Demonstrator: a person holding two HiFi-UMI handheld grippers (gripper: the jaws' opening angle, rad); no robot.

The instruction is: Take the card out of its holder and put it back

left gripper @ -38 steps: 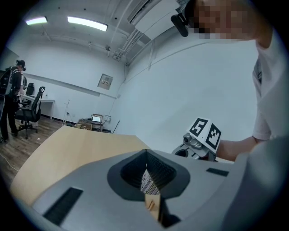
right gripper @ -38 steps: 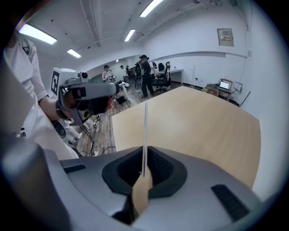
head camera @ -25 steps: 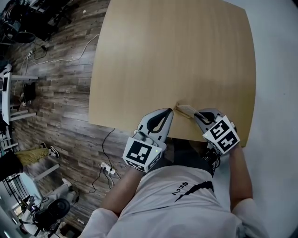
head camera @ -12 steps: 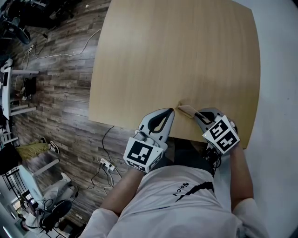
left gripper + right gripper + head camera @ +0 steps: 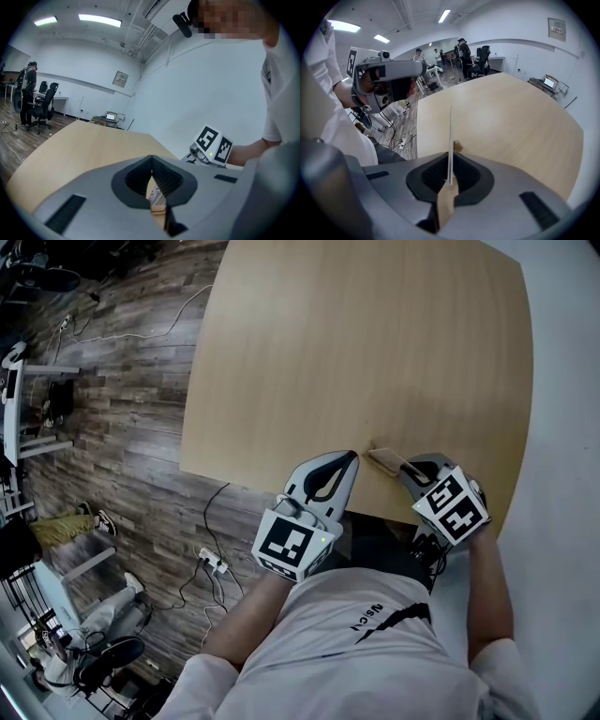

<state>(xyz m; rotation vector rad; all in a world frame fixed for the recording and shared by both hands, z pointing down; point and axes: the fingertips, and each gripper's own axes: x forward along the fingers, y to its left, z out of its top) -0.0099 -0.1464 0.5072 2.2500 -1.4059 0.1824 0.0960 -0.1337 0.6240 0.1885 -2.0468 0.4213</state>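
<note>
Both jaws clamped at the near edge of the surface (image 5: 356, 343).
My right gripper (image 5: 403, 469) pinches the card (image 5: 450, 140) edge-on; my left gripper (image 5: 352, 457) grips the wooden holder (image 5: 157, 213).

Grey-shelled left tongs (image 5: 351, 457), black ribbed inner pads, rear white cube (image 5: 292, 545) with black square markers and a small green light. The right tongs (image 5: 404, 467) have the same grey build, own marker cube (image 5: 453, 506), black cable (image 5: 428, 553) beneath. Person wears a white short-sleeved T-shirt (image 5: 375, 652), black chest print and swoosh; forearms uncovered.
</note>
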